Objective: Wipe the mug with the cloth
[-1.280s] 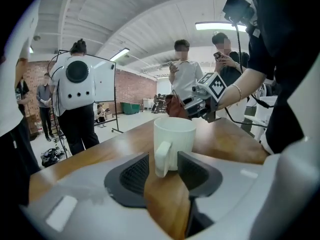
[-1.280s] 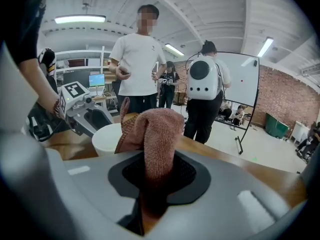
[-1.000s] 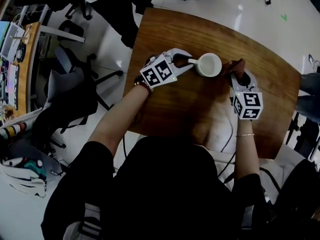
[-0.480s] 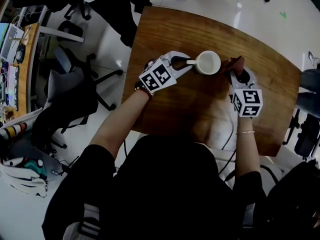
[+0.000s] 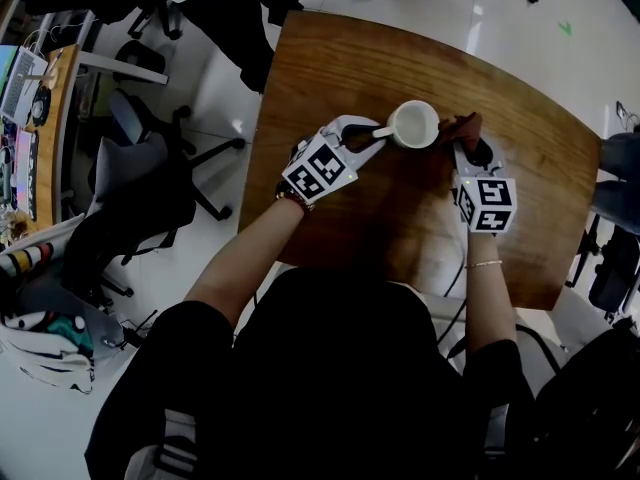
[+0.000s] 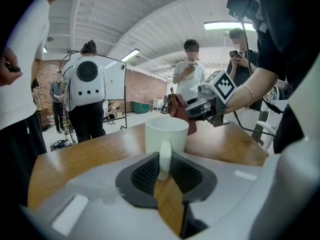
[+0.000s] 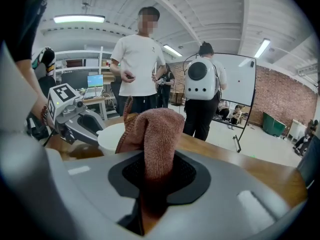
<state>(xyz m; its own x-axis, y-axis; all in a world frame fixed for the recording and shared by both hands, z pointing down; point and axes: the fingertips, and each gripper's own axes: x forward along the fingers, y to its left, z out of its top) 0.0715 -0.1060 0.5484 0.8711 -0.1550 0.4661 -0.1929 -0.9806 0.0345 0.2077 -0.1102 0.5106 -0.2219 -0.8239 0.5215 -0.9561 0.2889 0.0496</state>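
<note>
A white ribbed mug (image 5: 415, 124) stands upright on the brown wooden table (image 5: 340, 63). My left gripper (image 5: 372, 133) comes in from the left and is shut on the mug's handle (image 6: 164, 159), which sits between its black pads (image 6: 146, 174). The mug's body (image 6: 166, 133) rises just beyond that gripper (image 6: 164, 171). My right gripper (image 5: 468, 146) is shut on a reddish-brown cloth (image 5: 460, 128), bunched up against the mug's right side. In the right gripper view the cloth (image 7: 157, 129) stands up out of the gripper (image 7: 159, 176), with the mug (image 7: 111, 136) behind it at left.
Office chairs (image 5: 150, 158) and a cluttered desk (image 5: 35, 88) stand left of the table. Several people (image 7: 137, 59) stand around beyond the table's far edge, with a whiteboard (image 7: 235, 79) behind them. A cable (image 5: 458, 273) trails from the right gripper toward me.
My left hand has swung a little toward me and rolled, turning the mug by its handle, which now points lower left. The right gripper with the cloth has barely moved.
</note>
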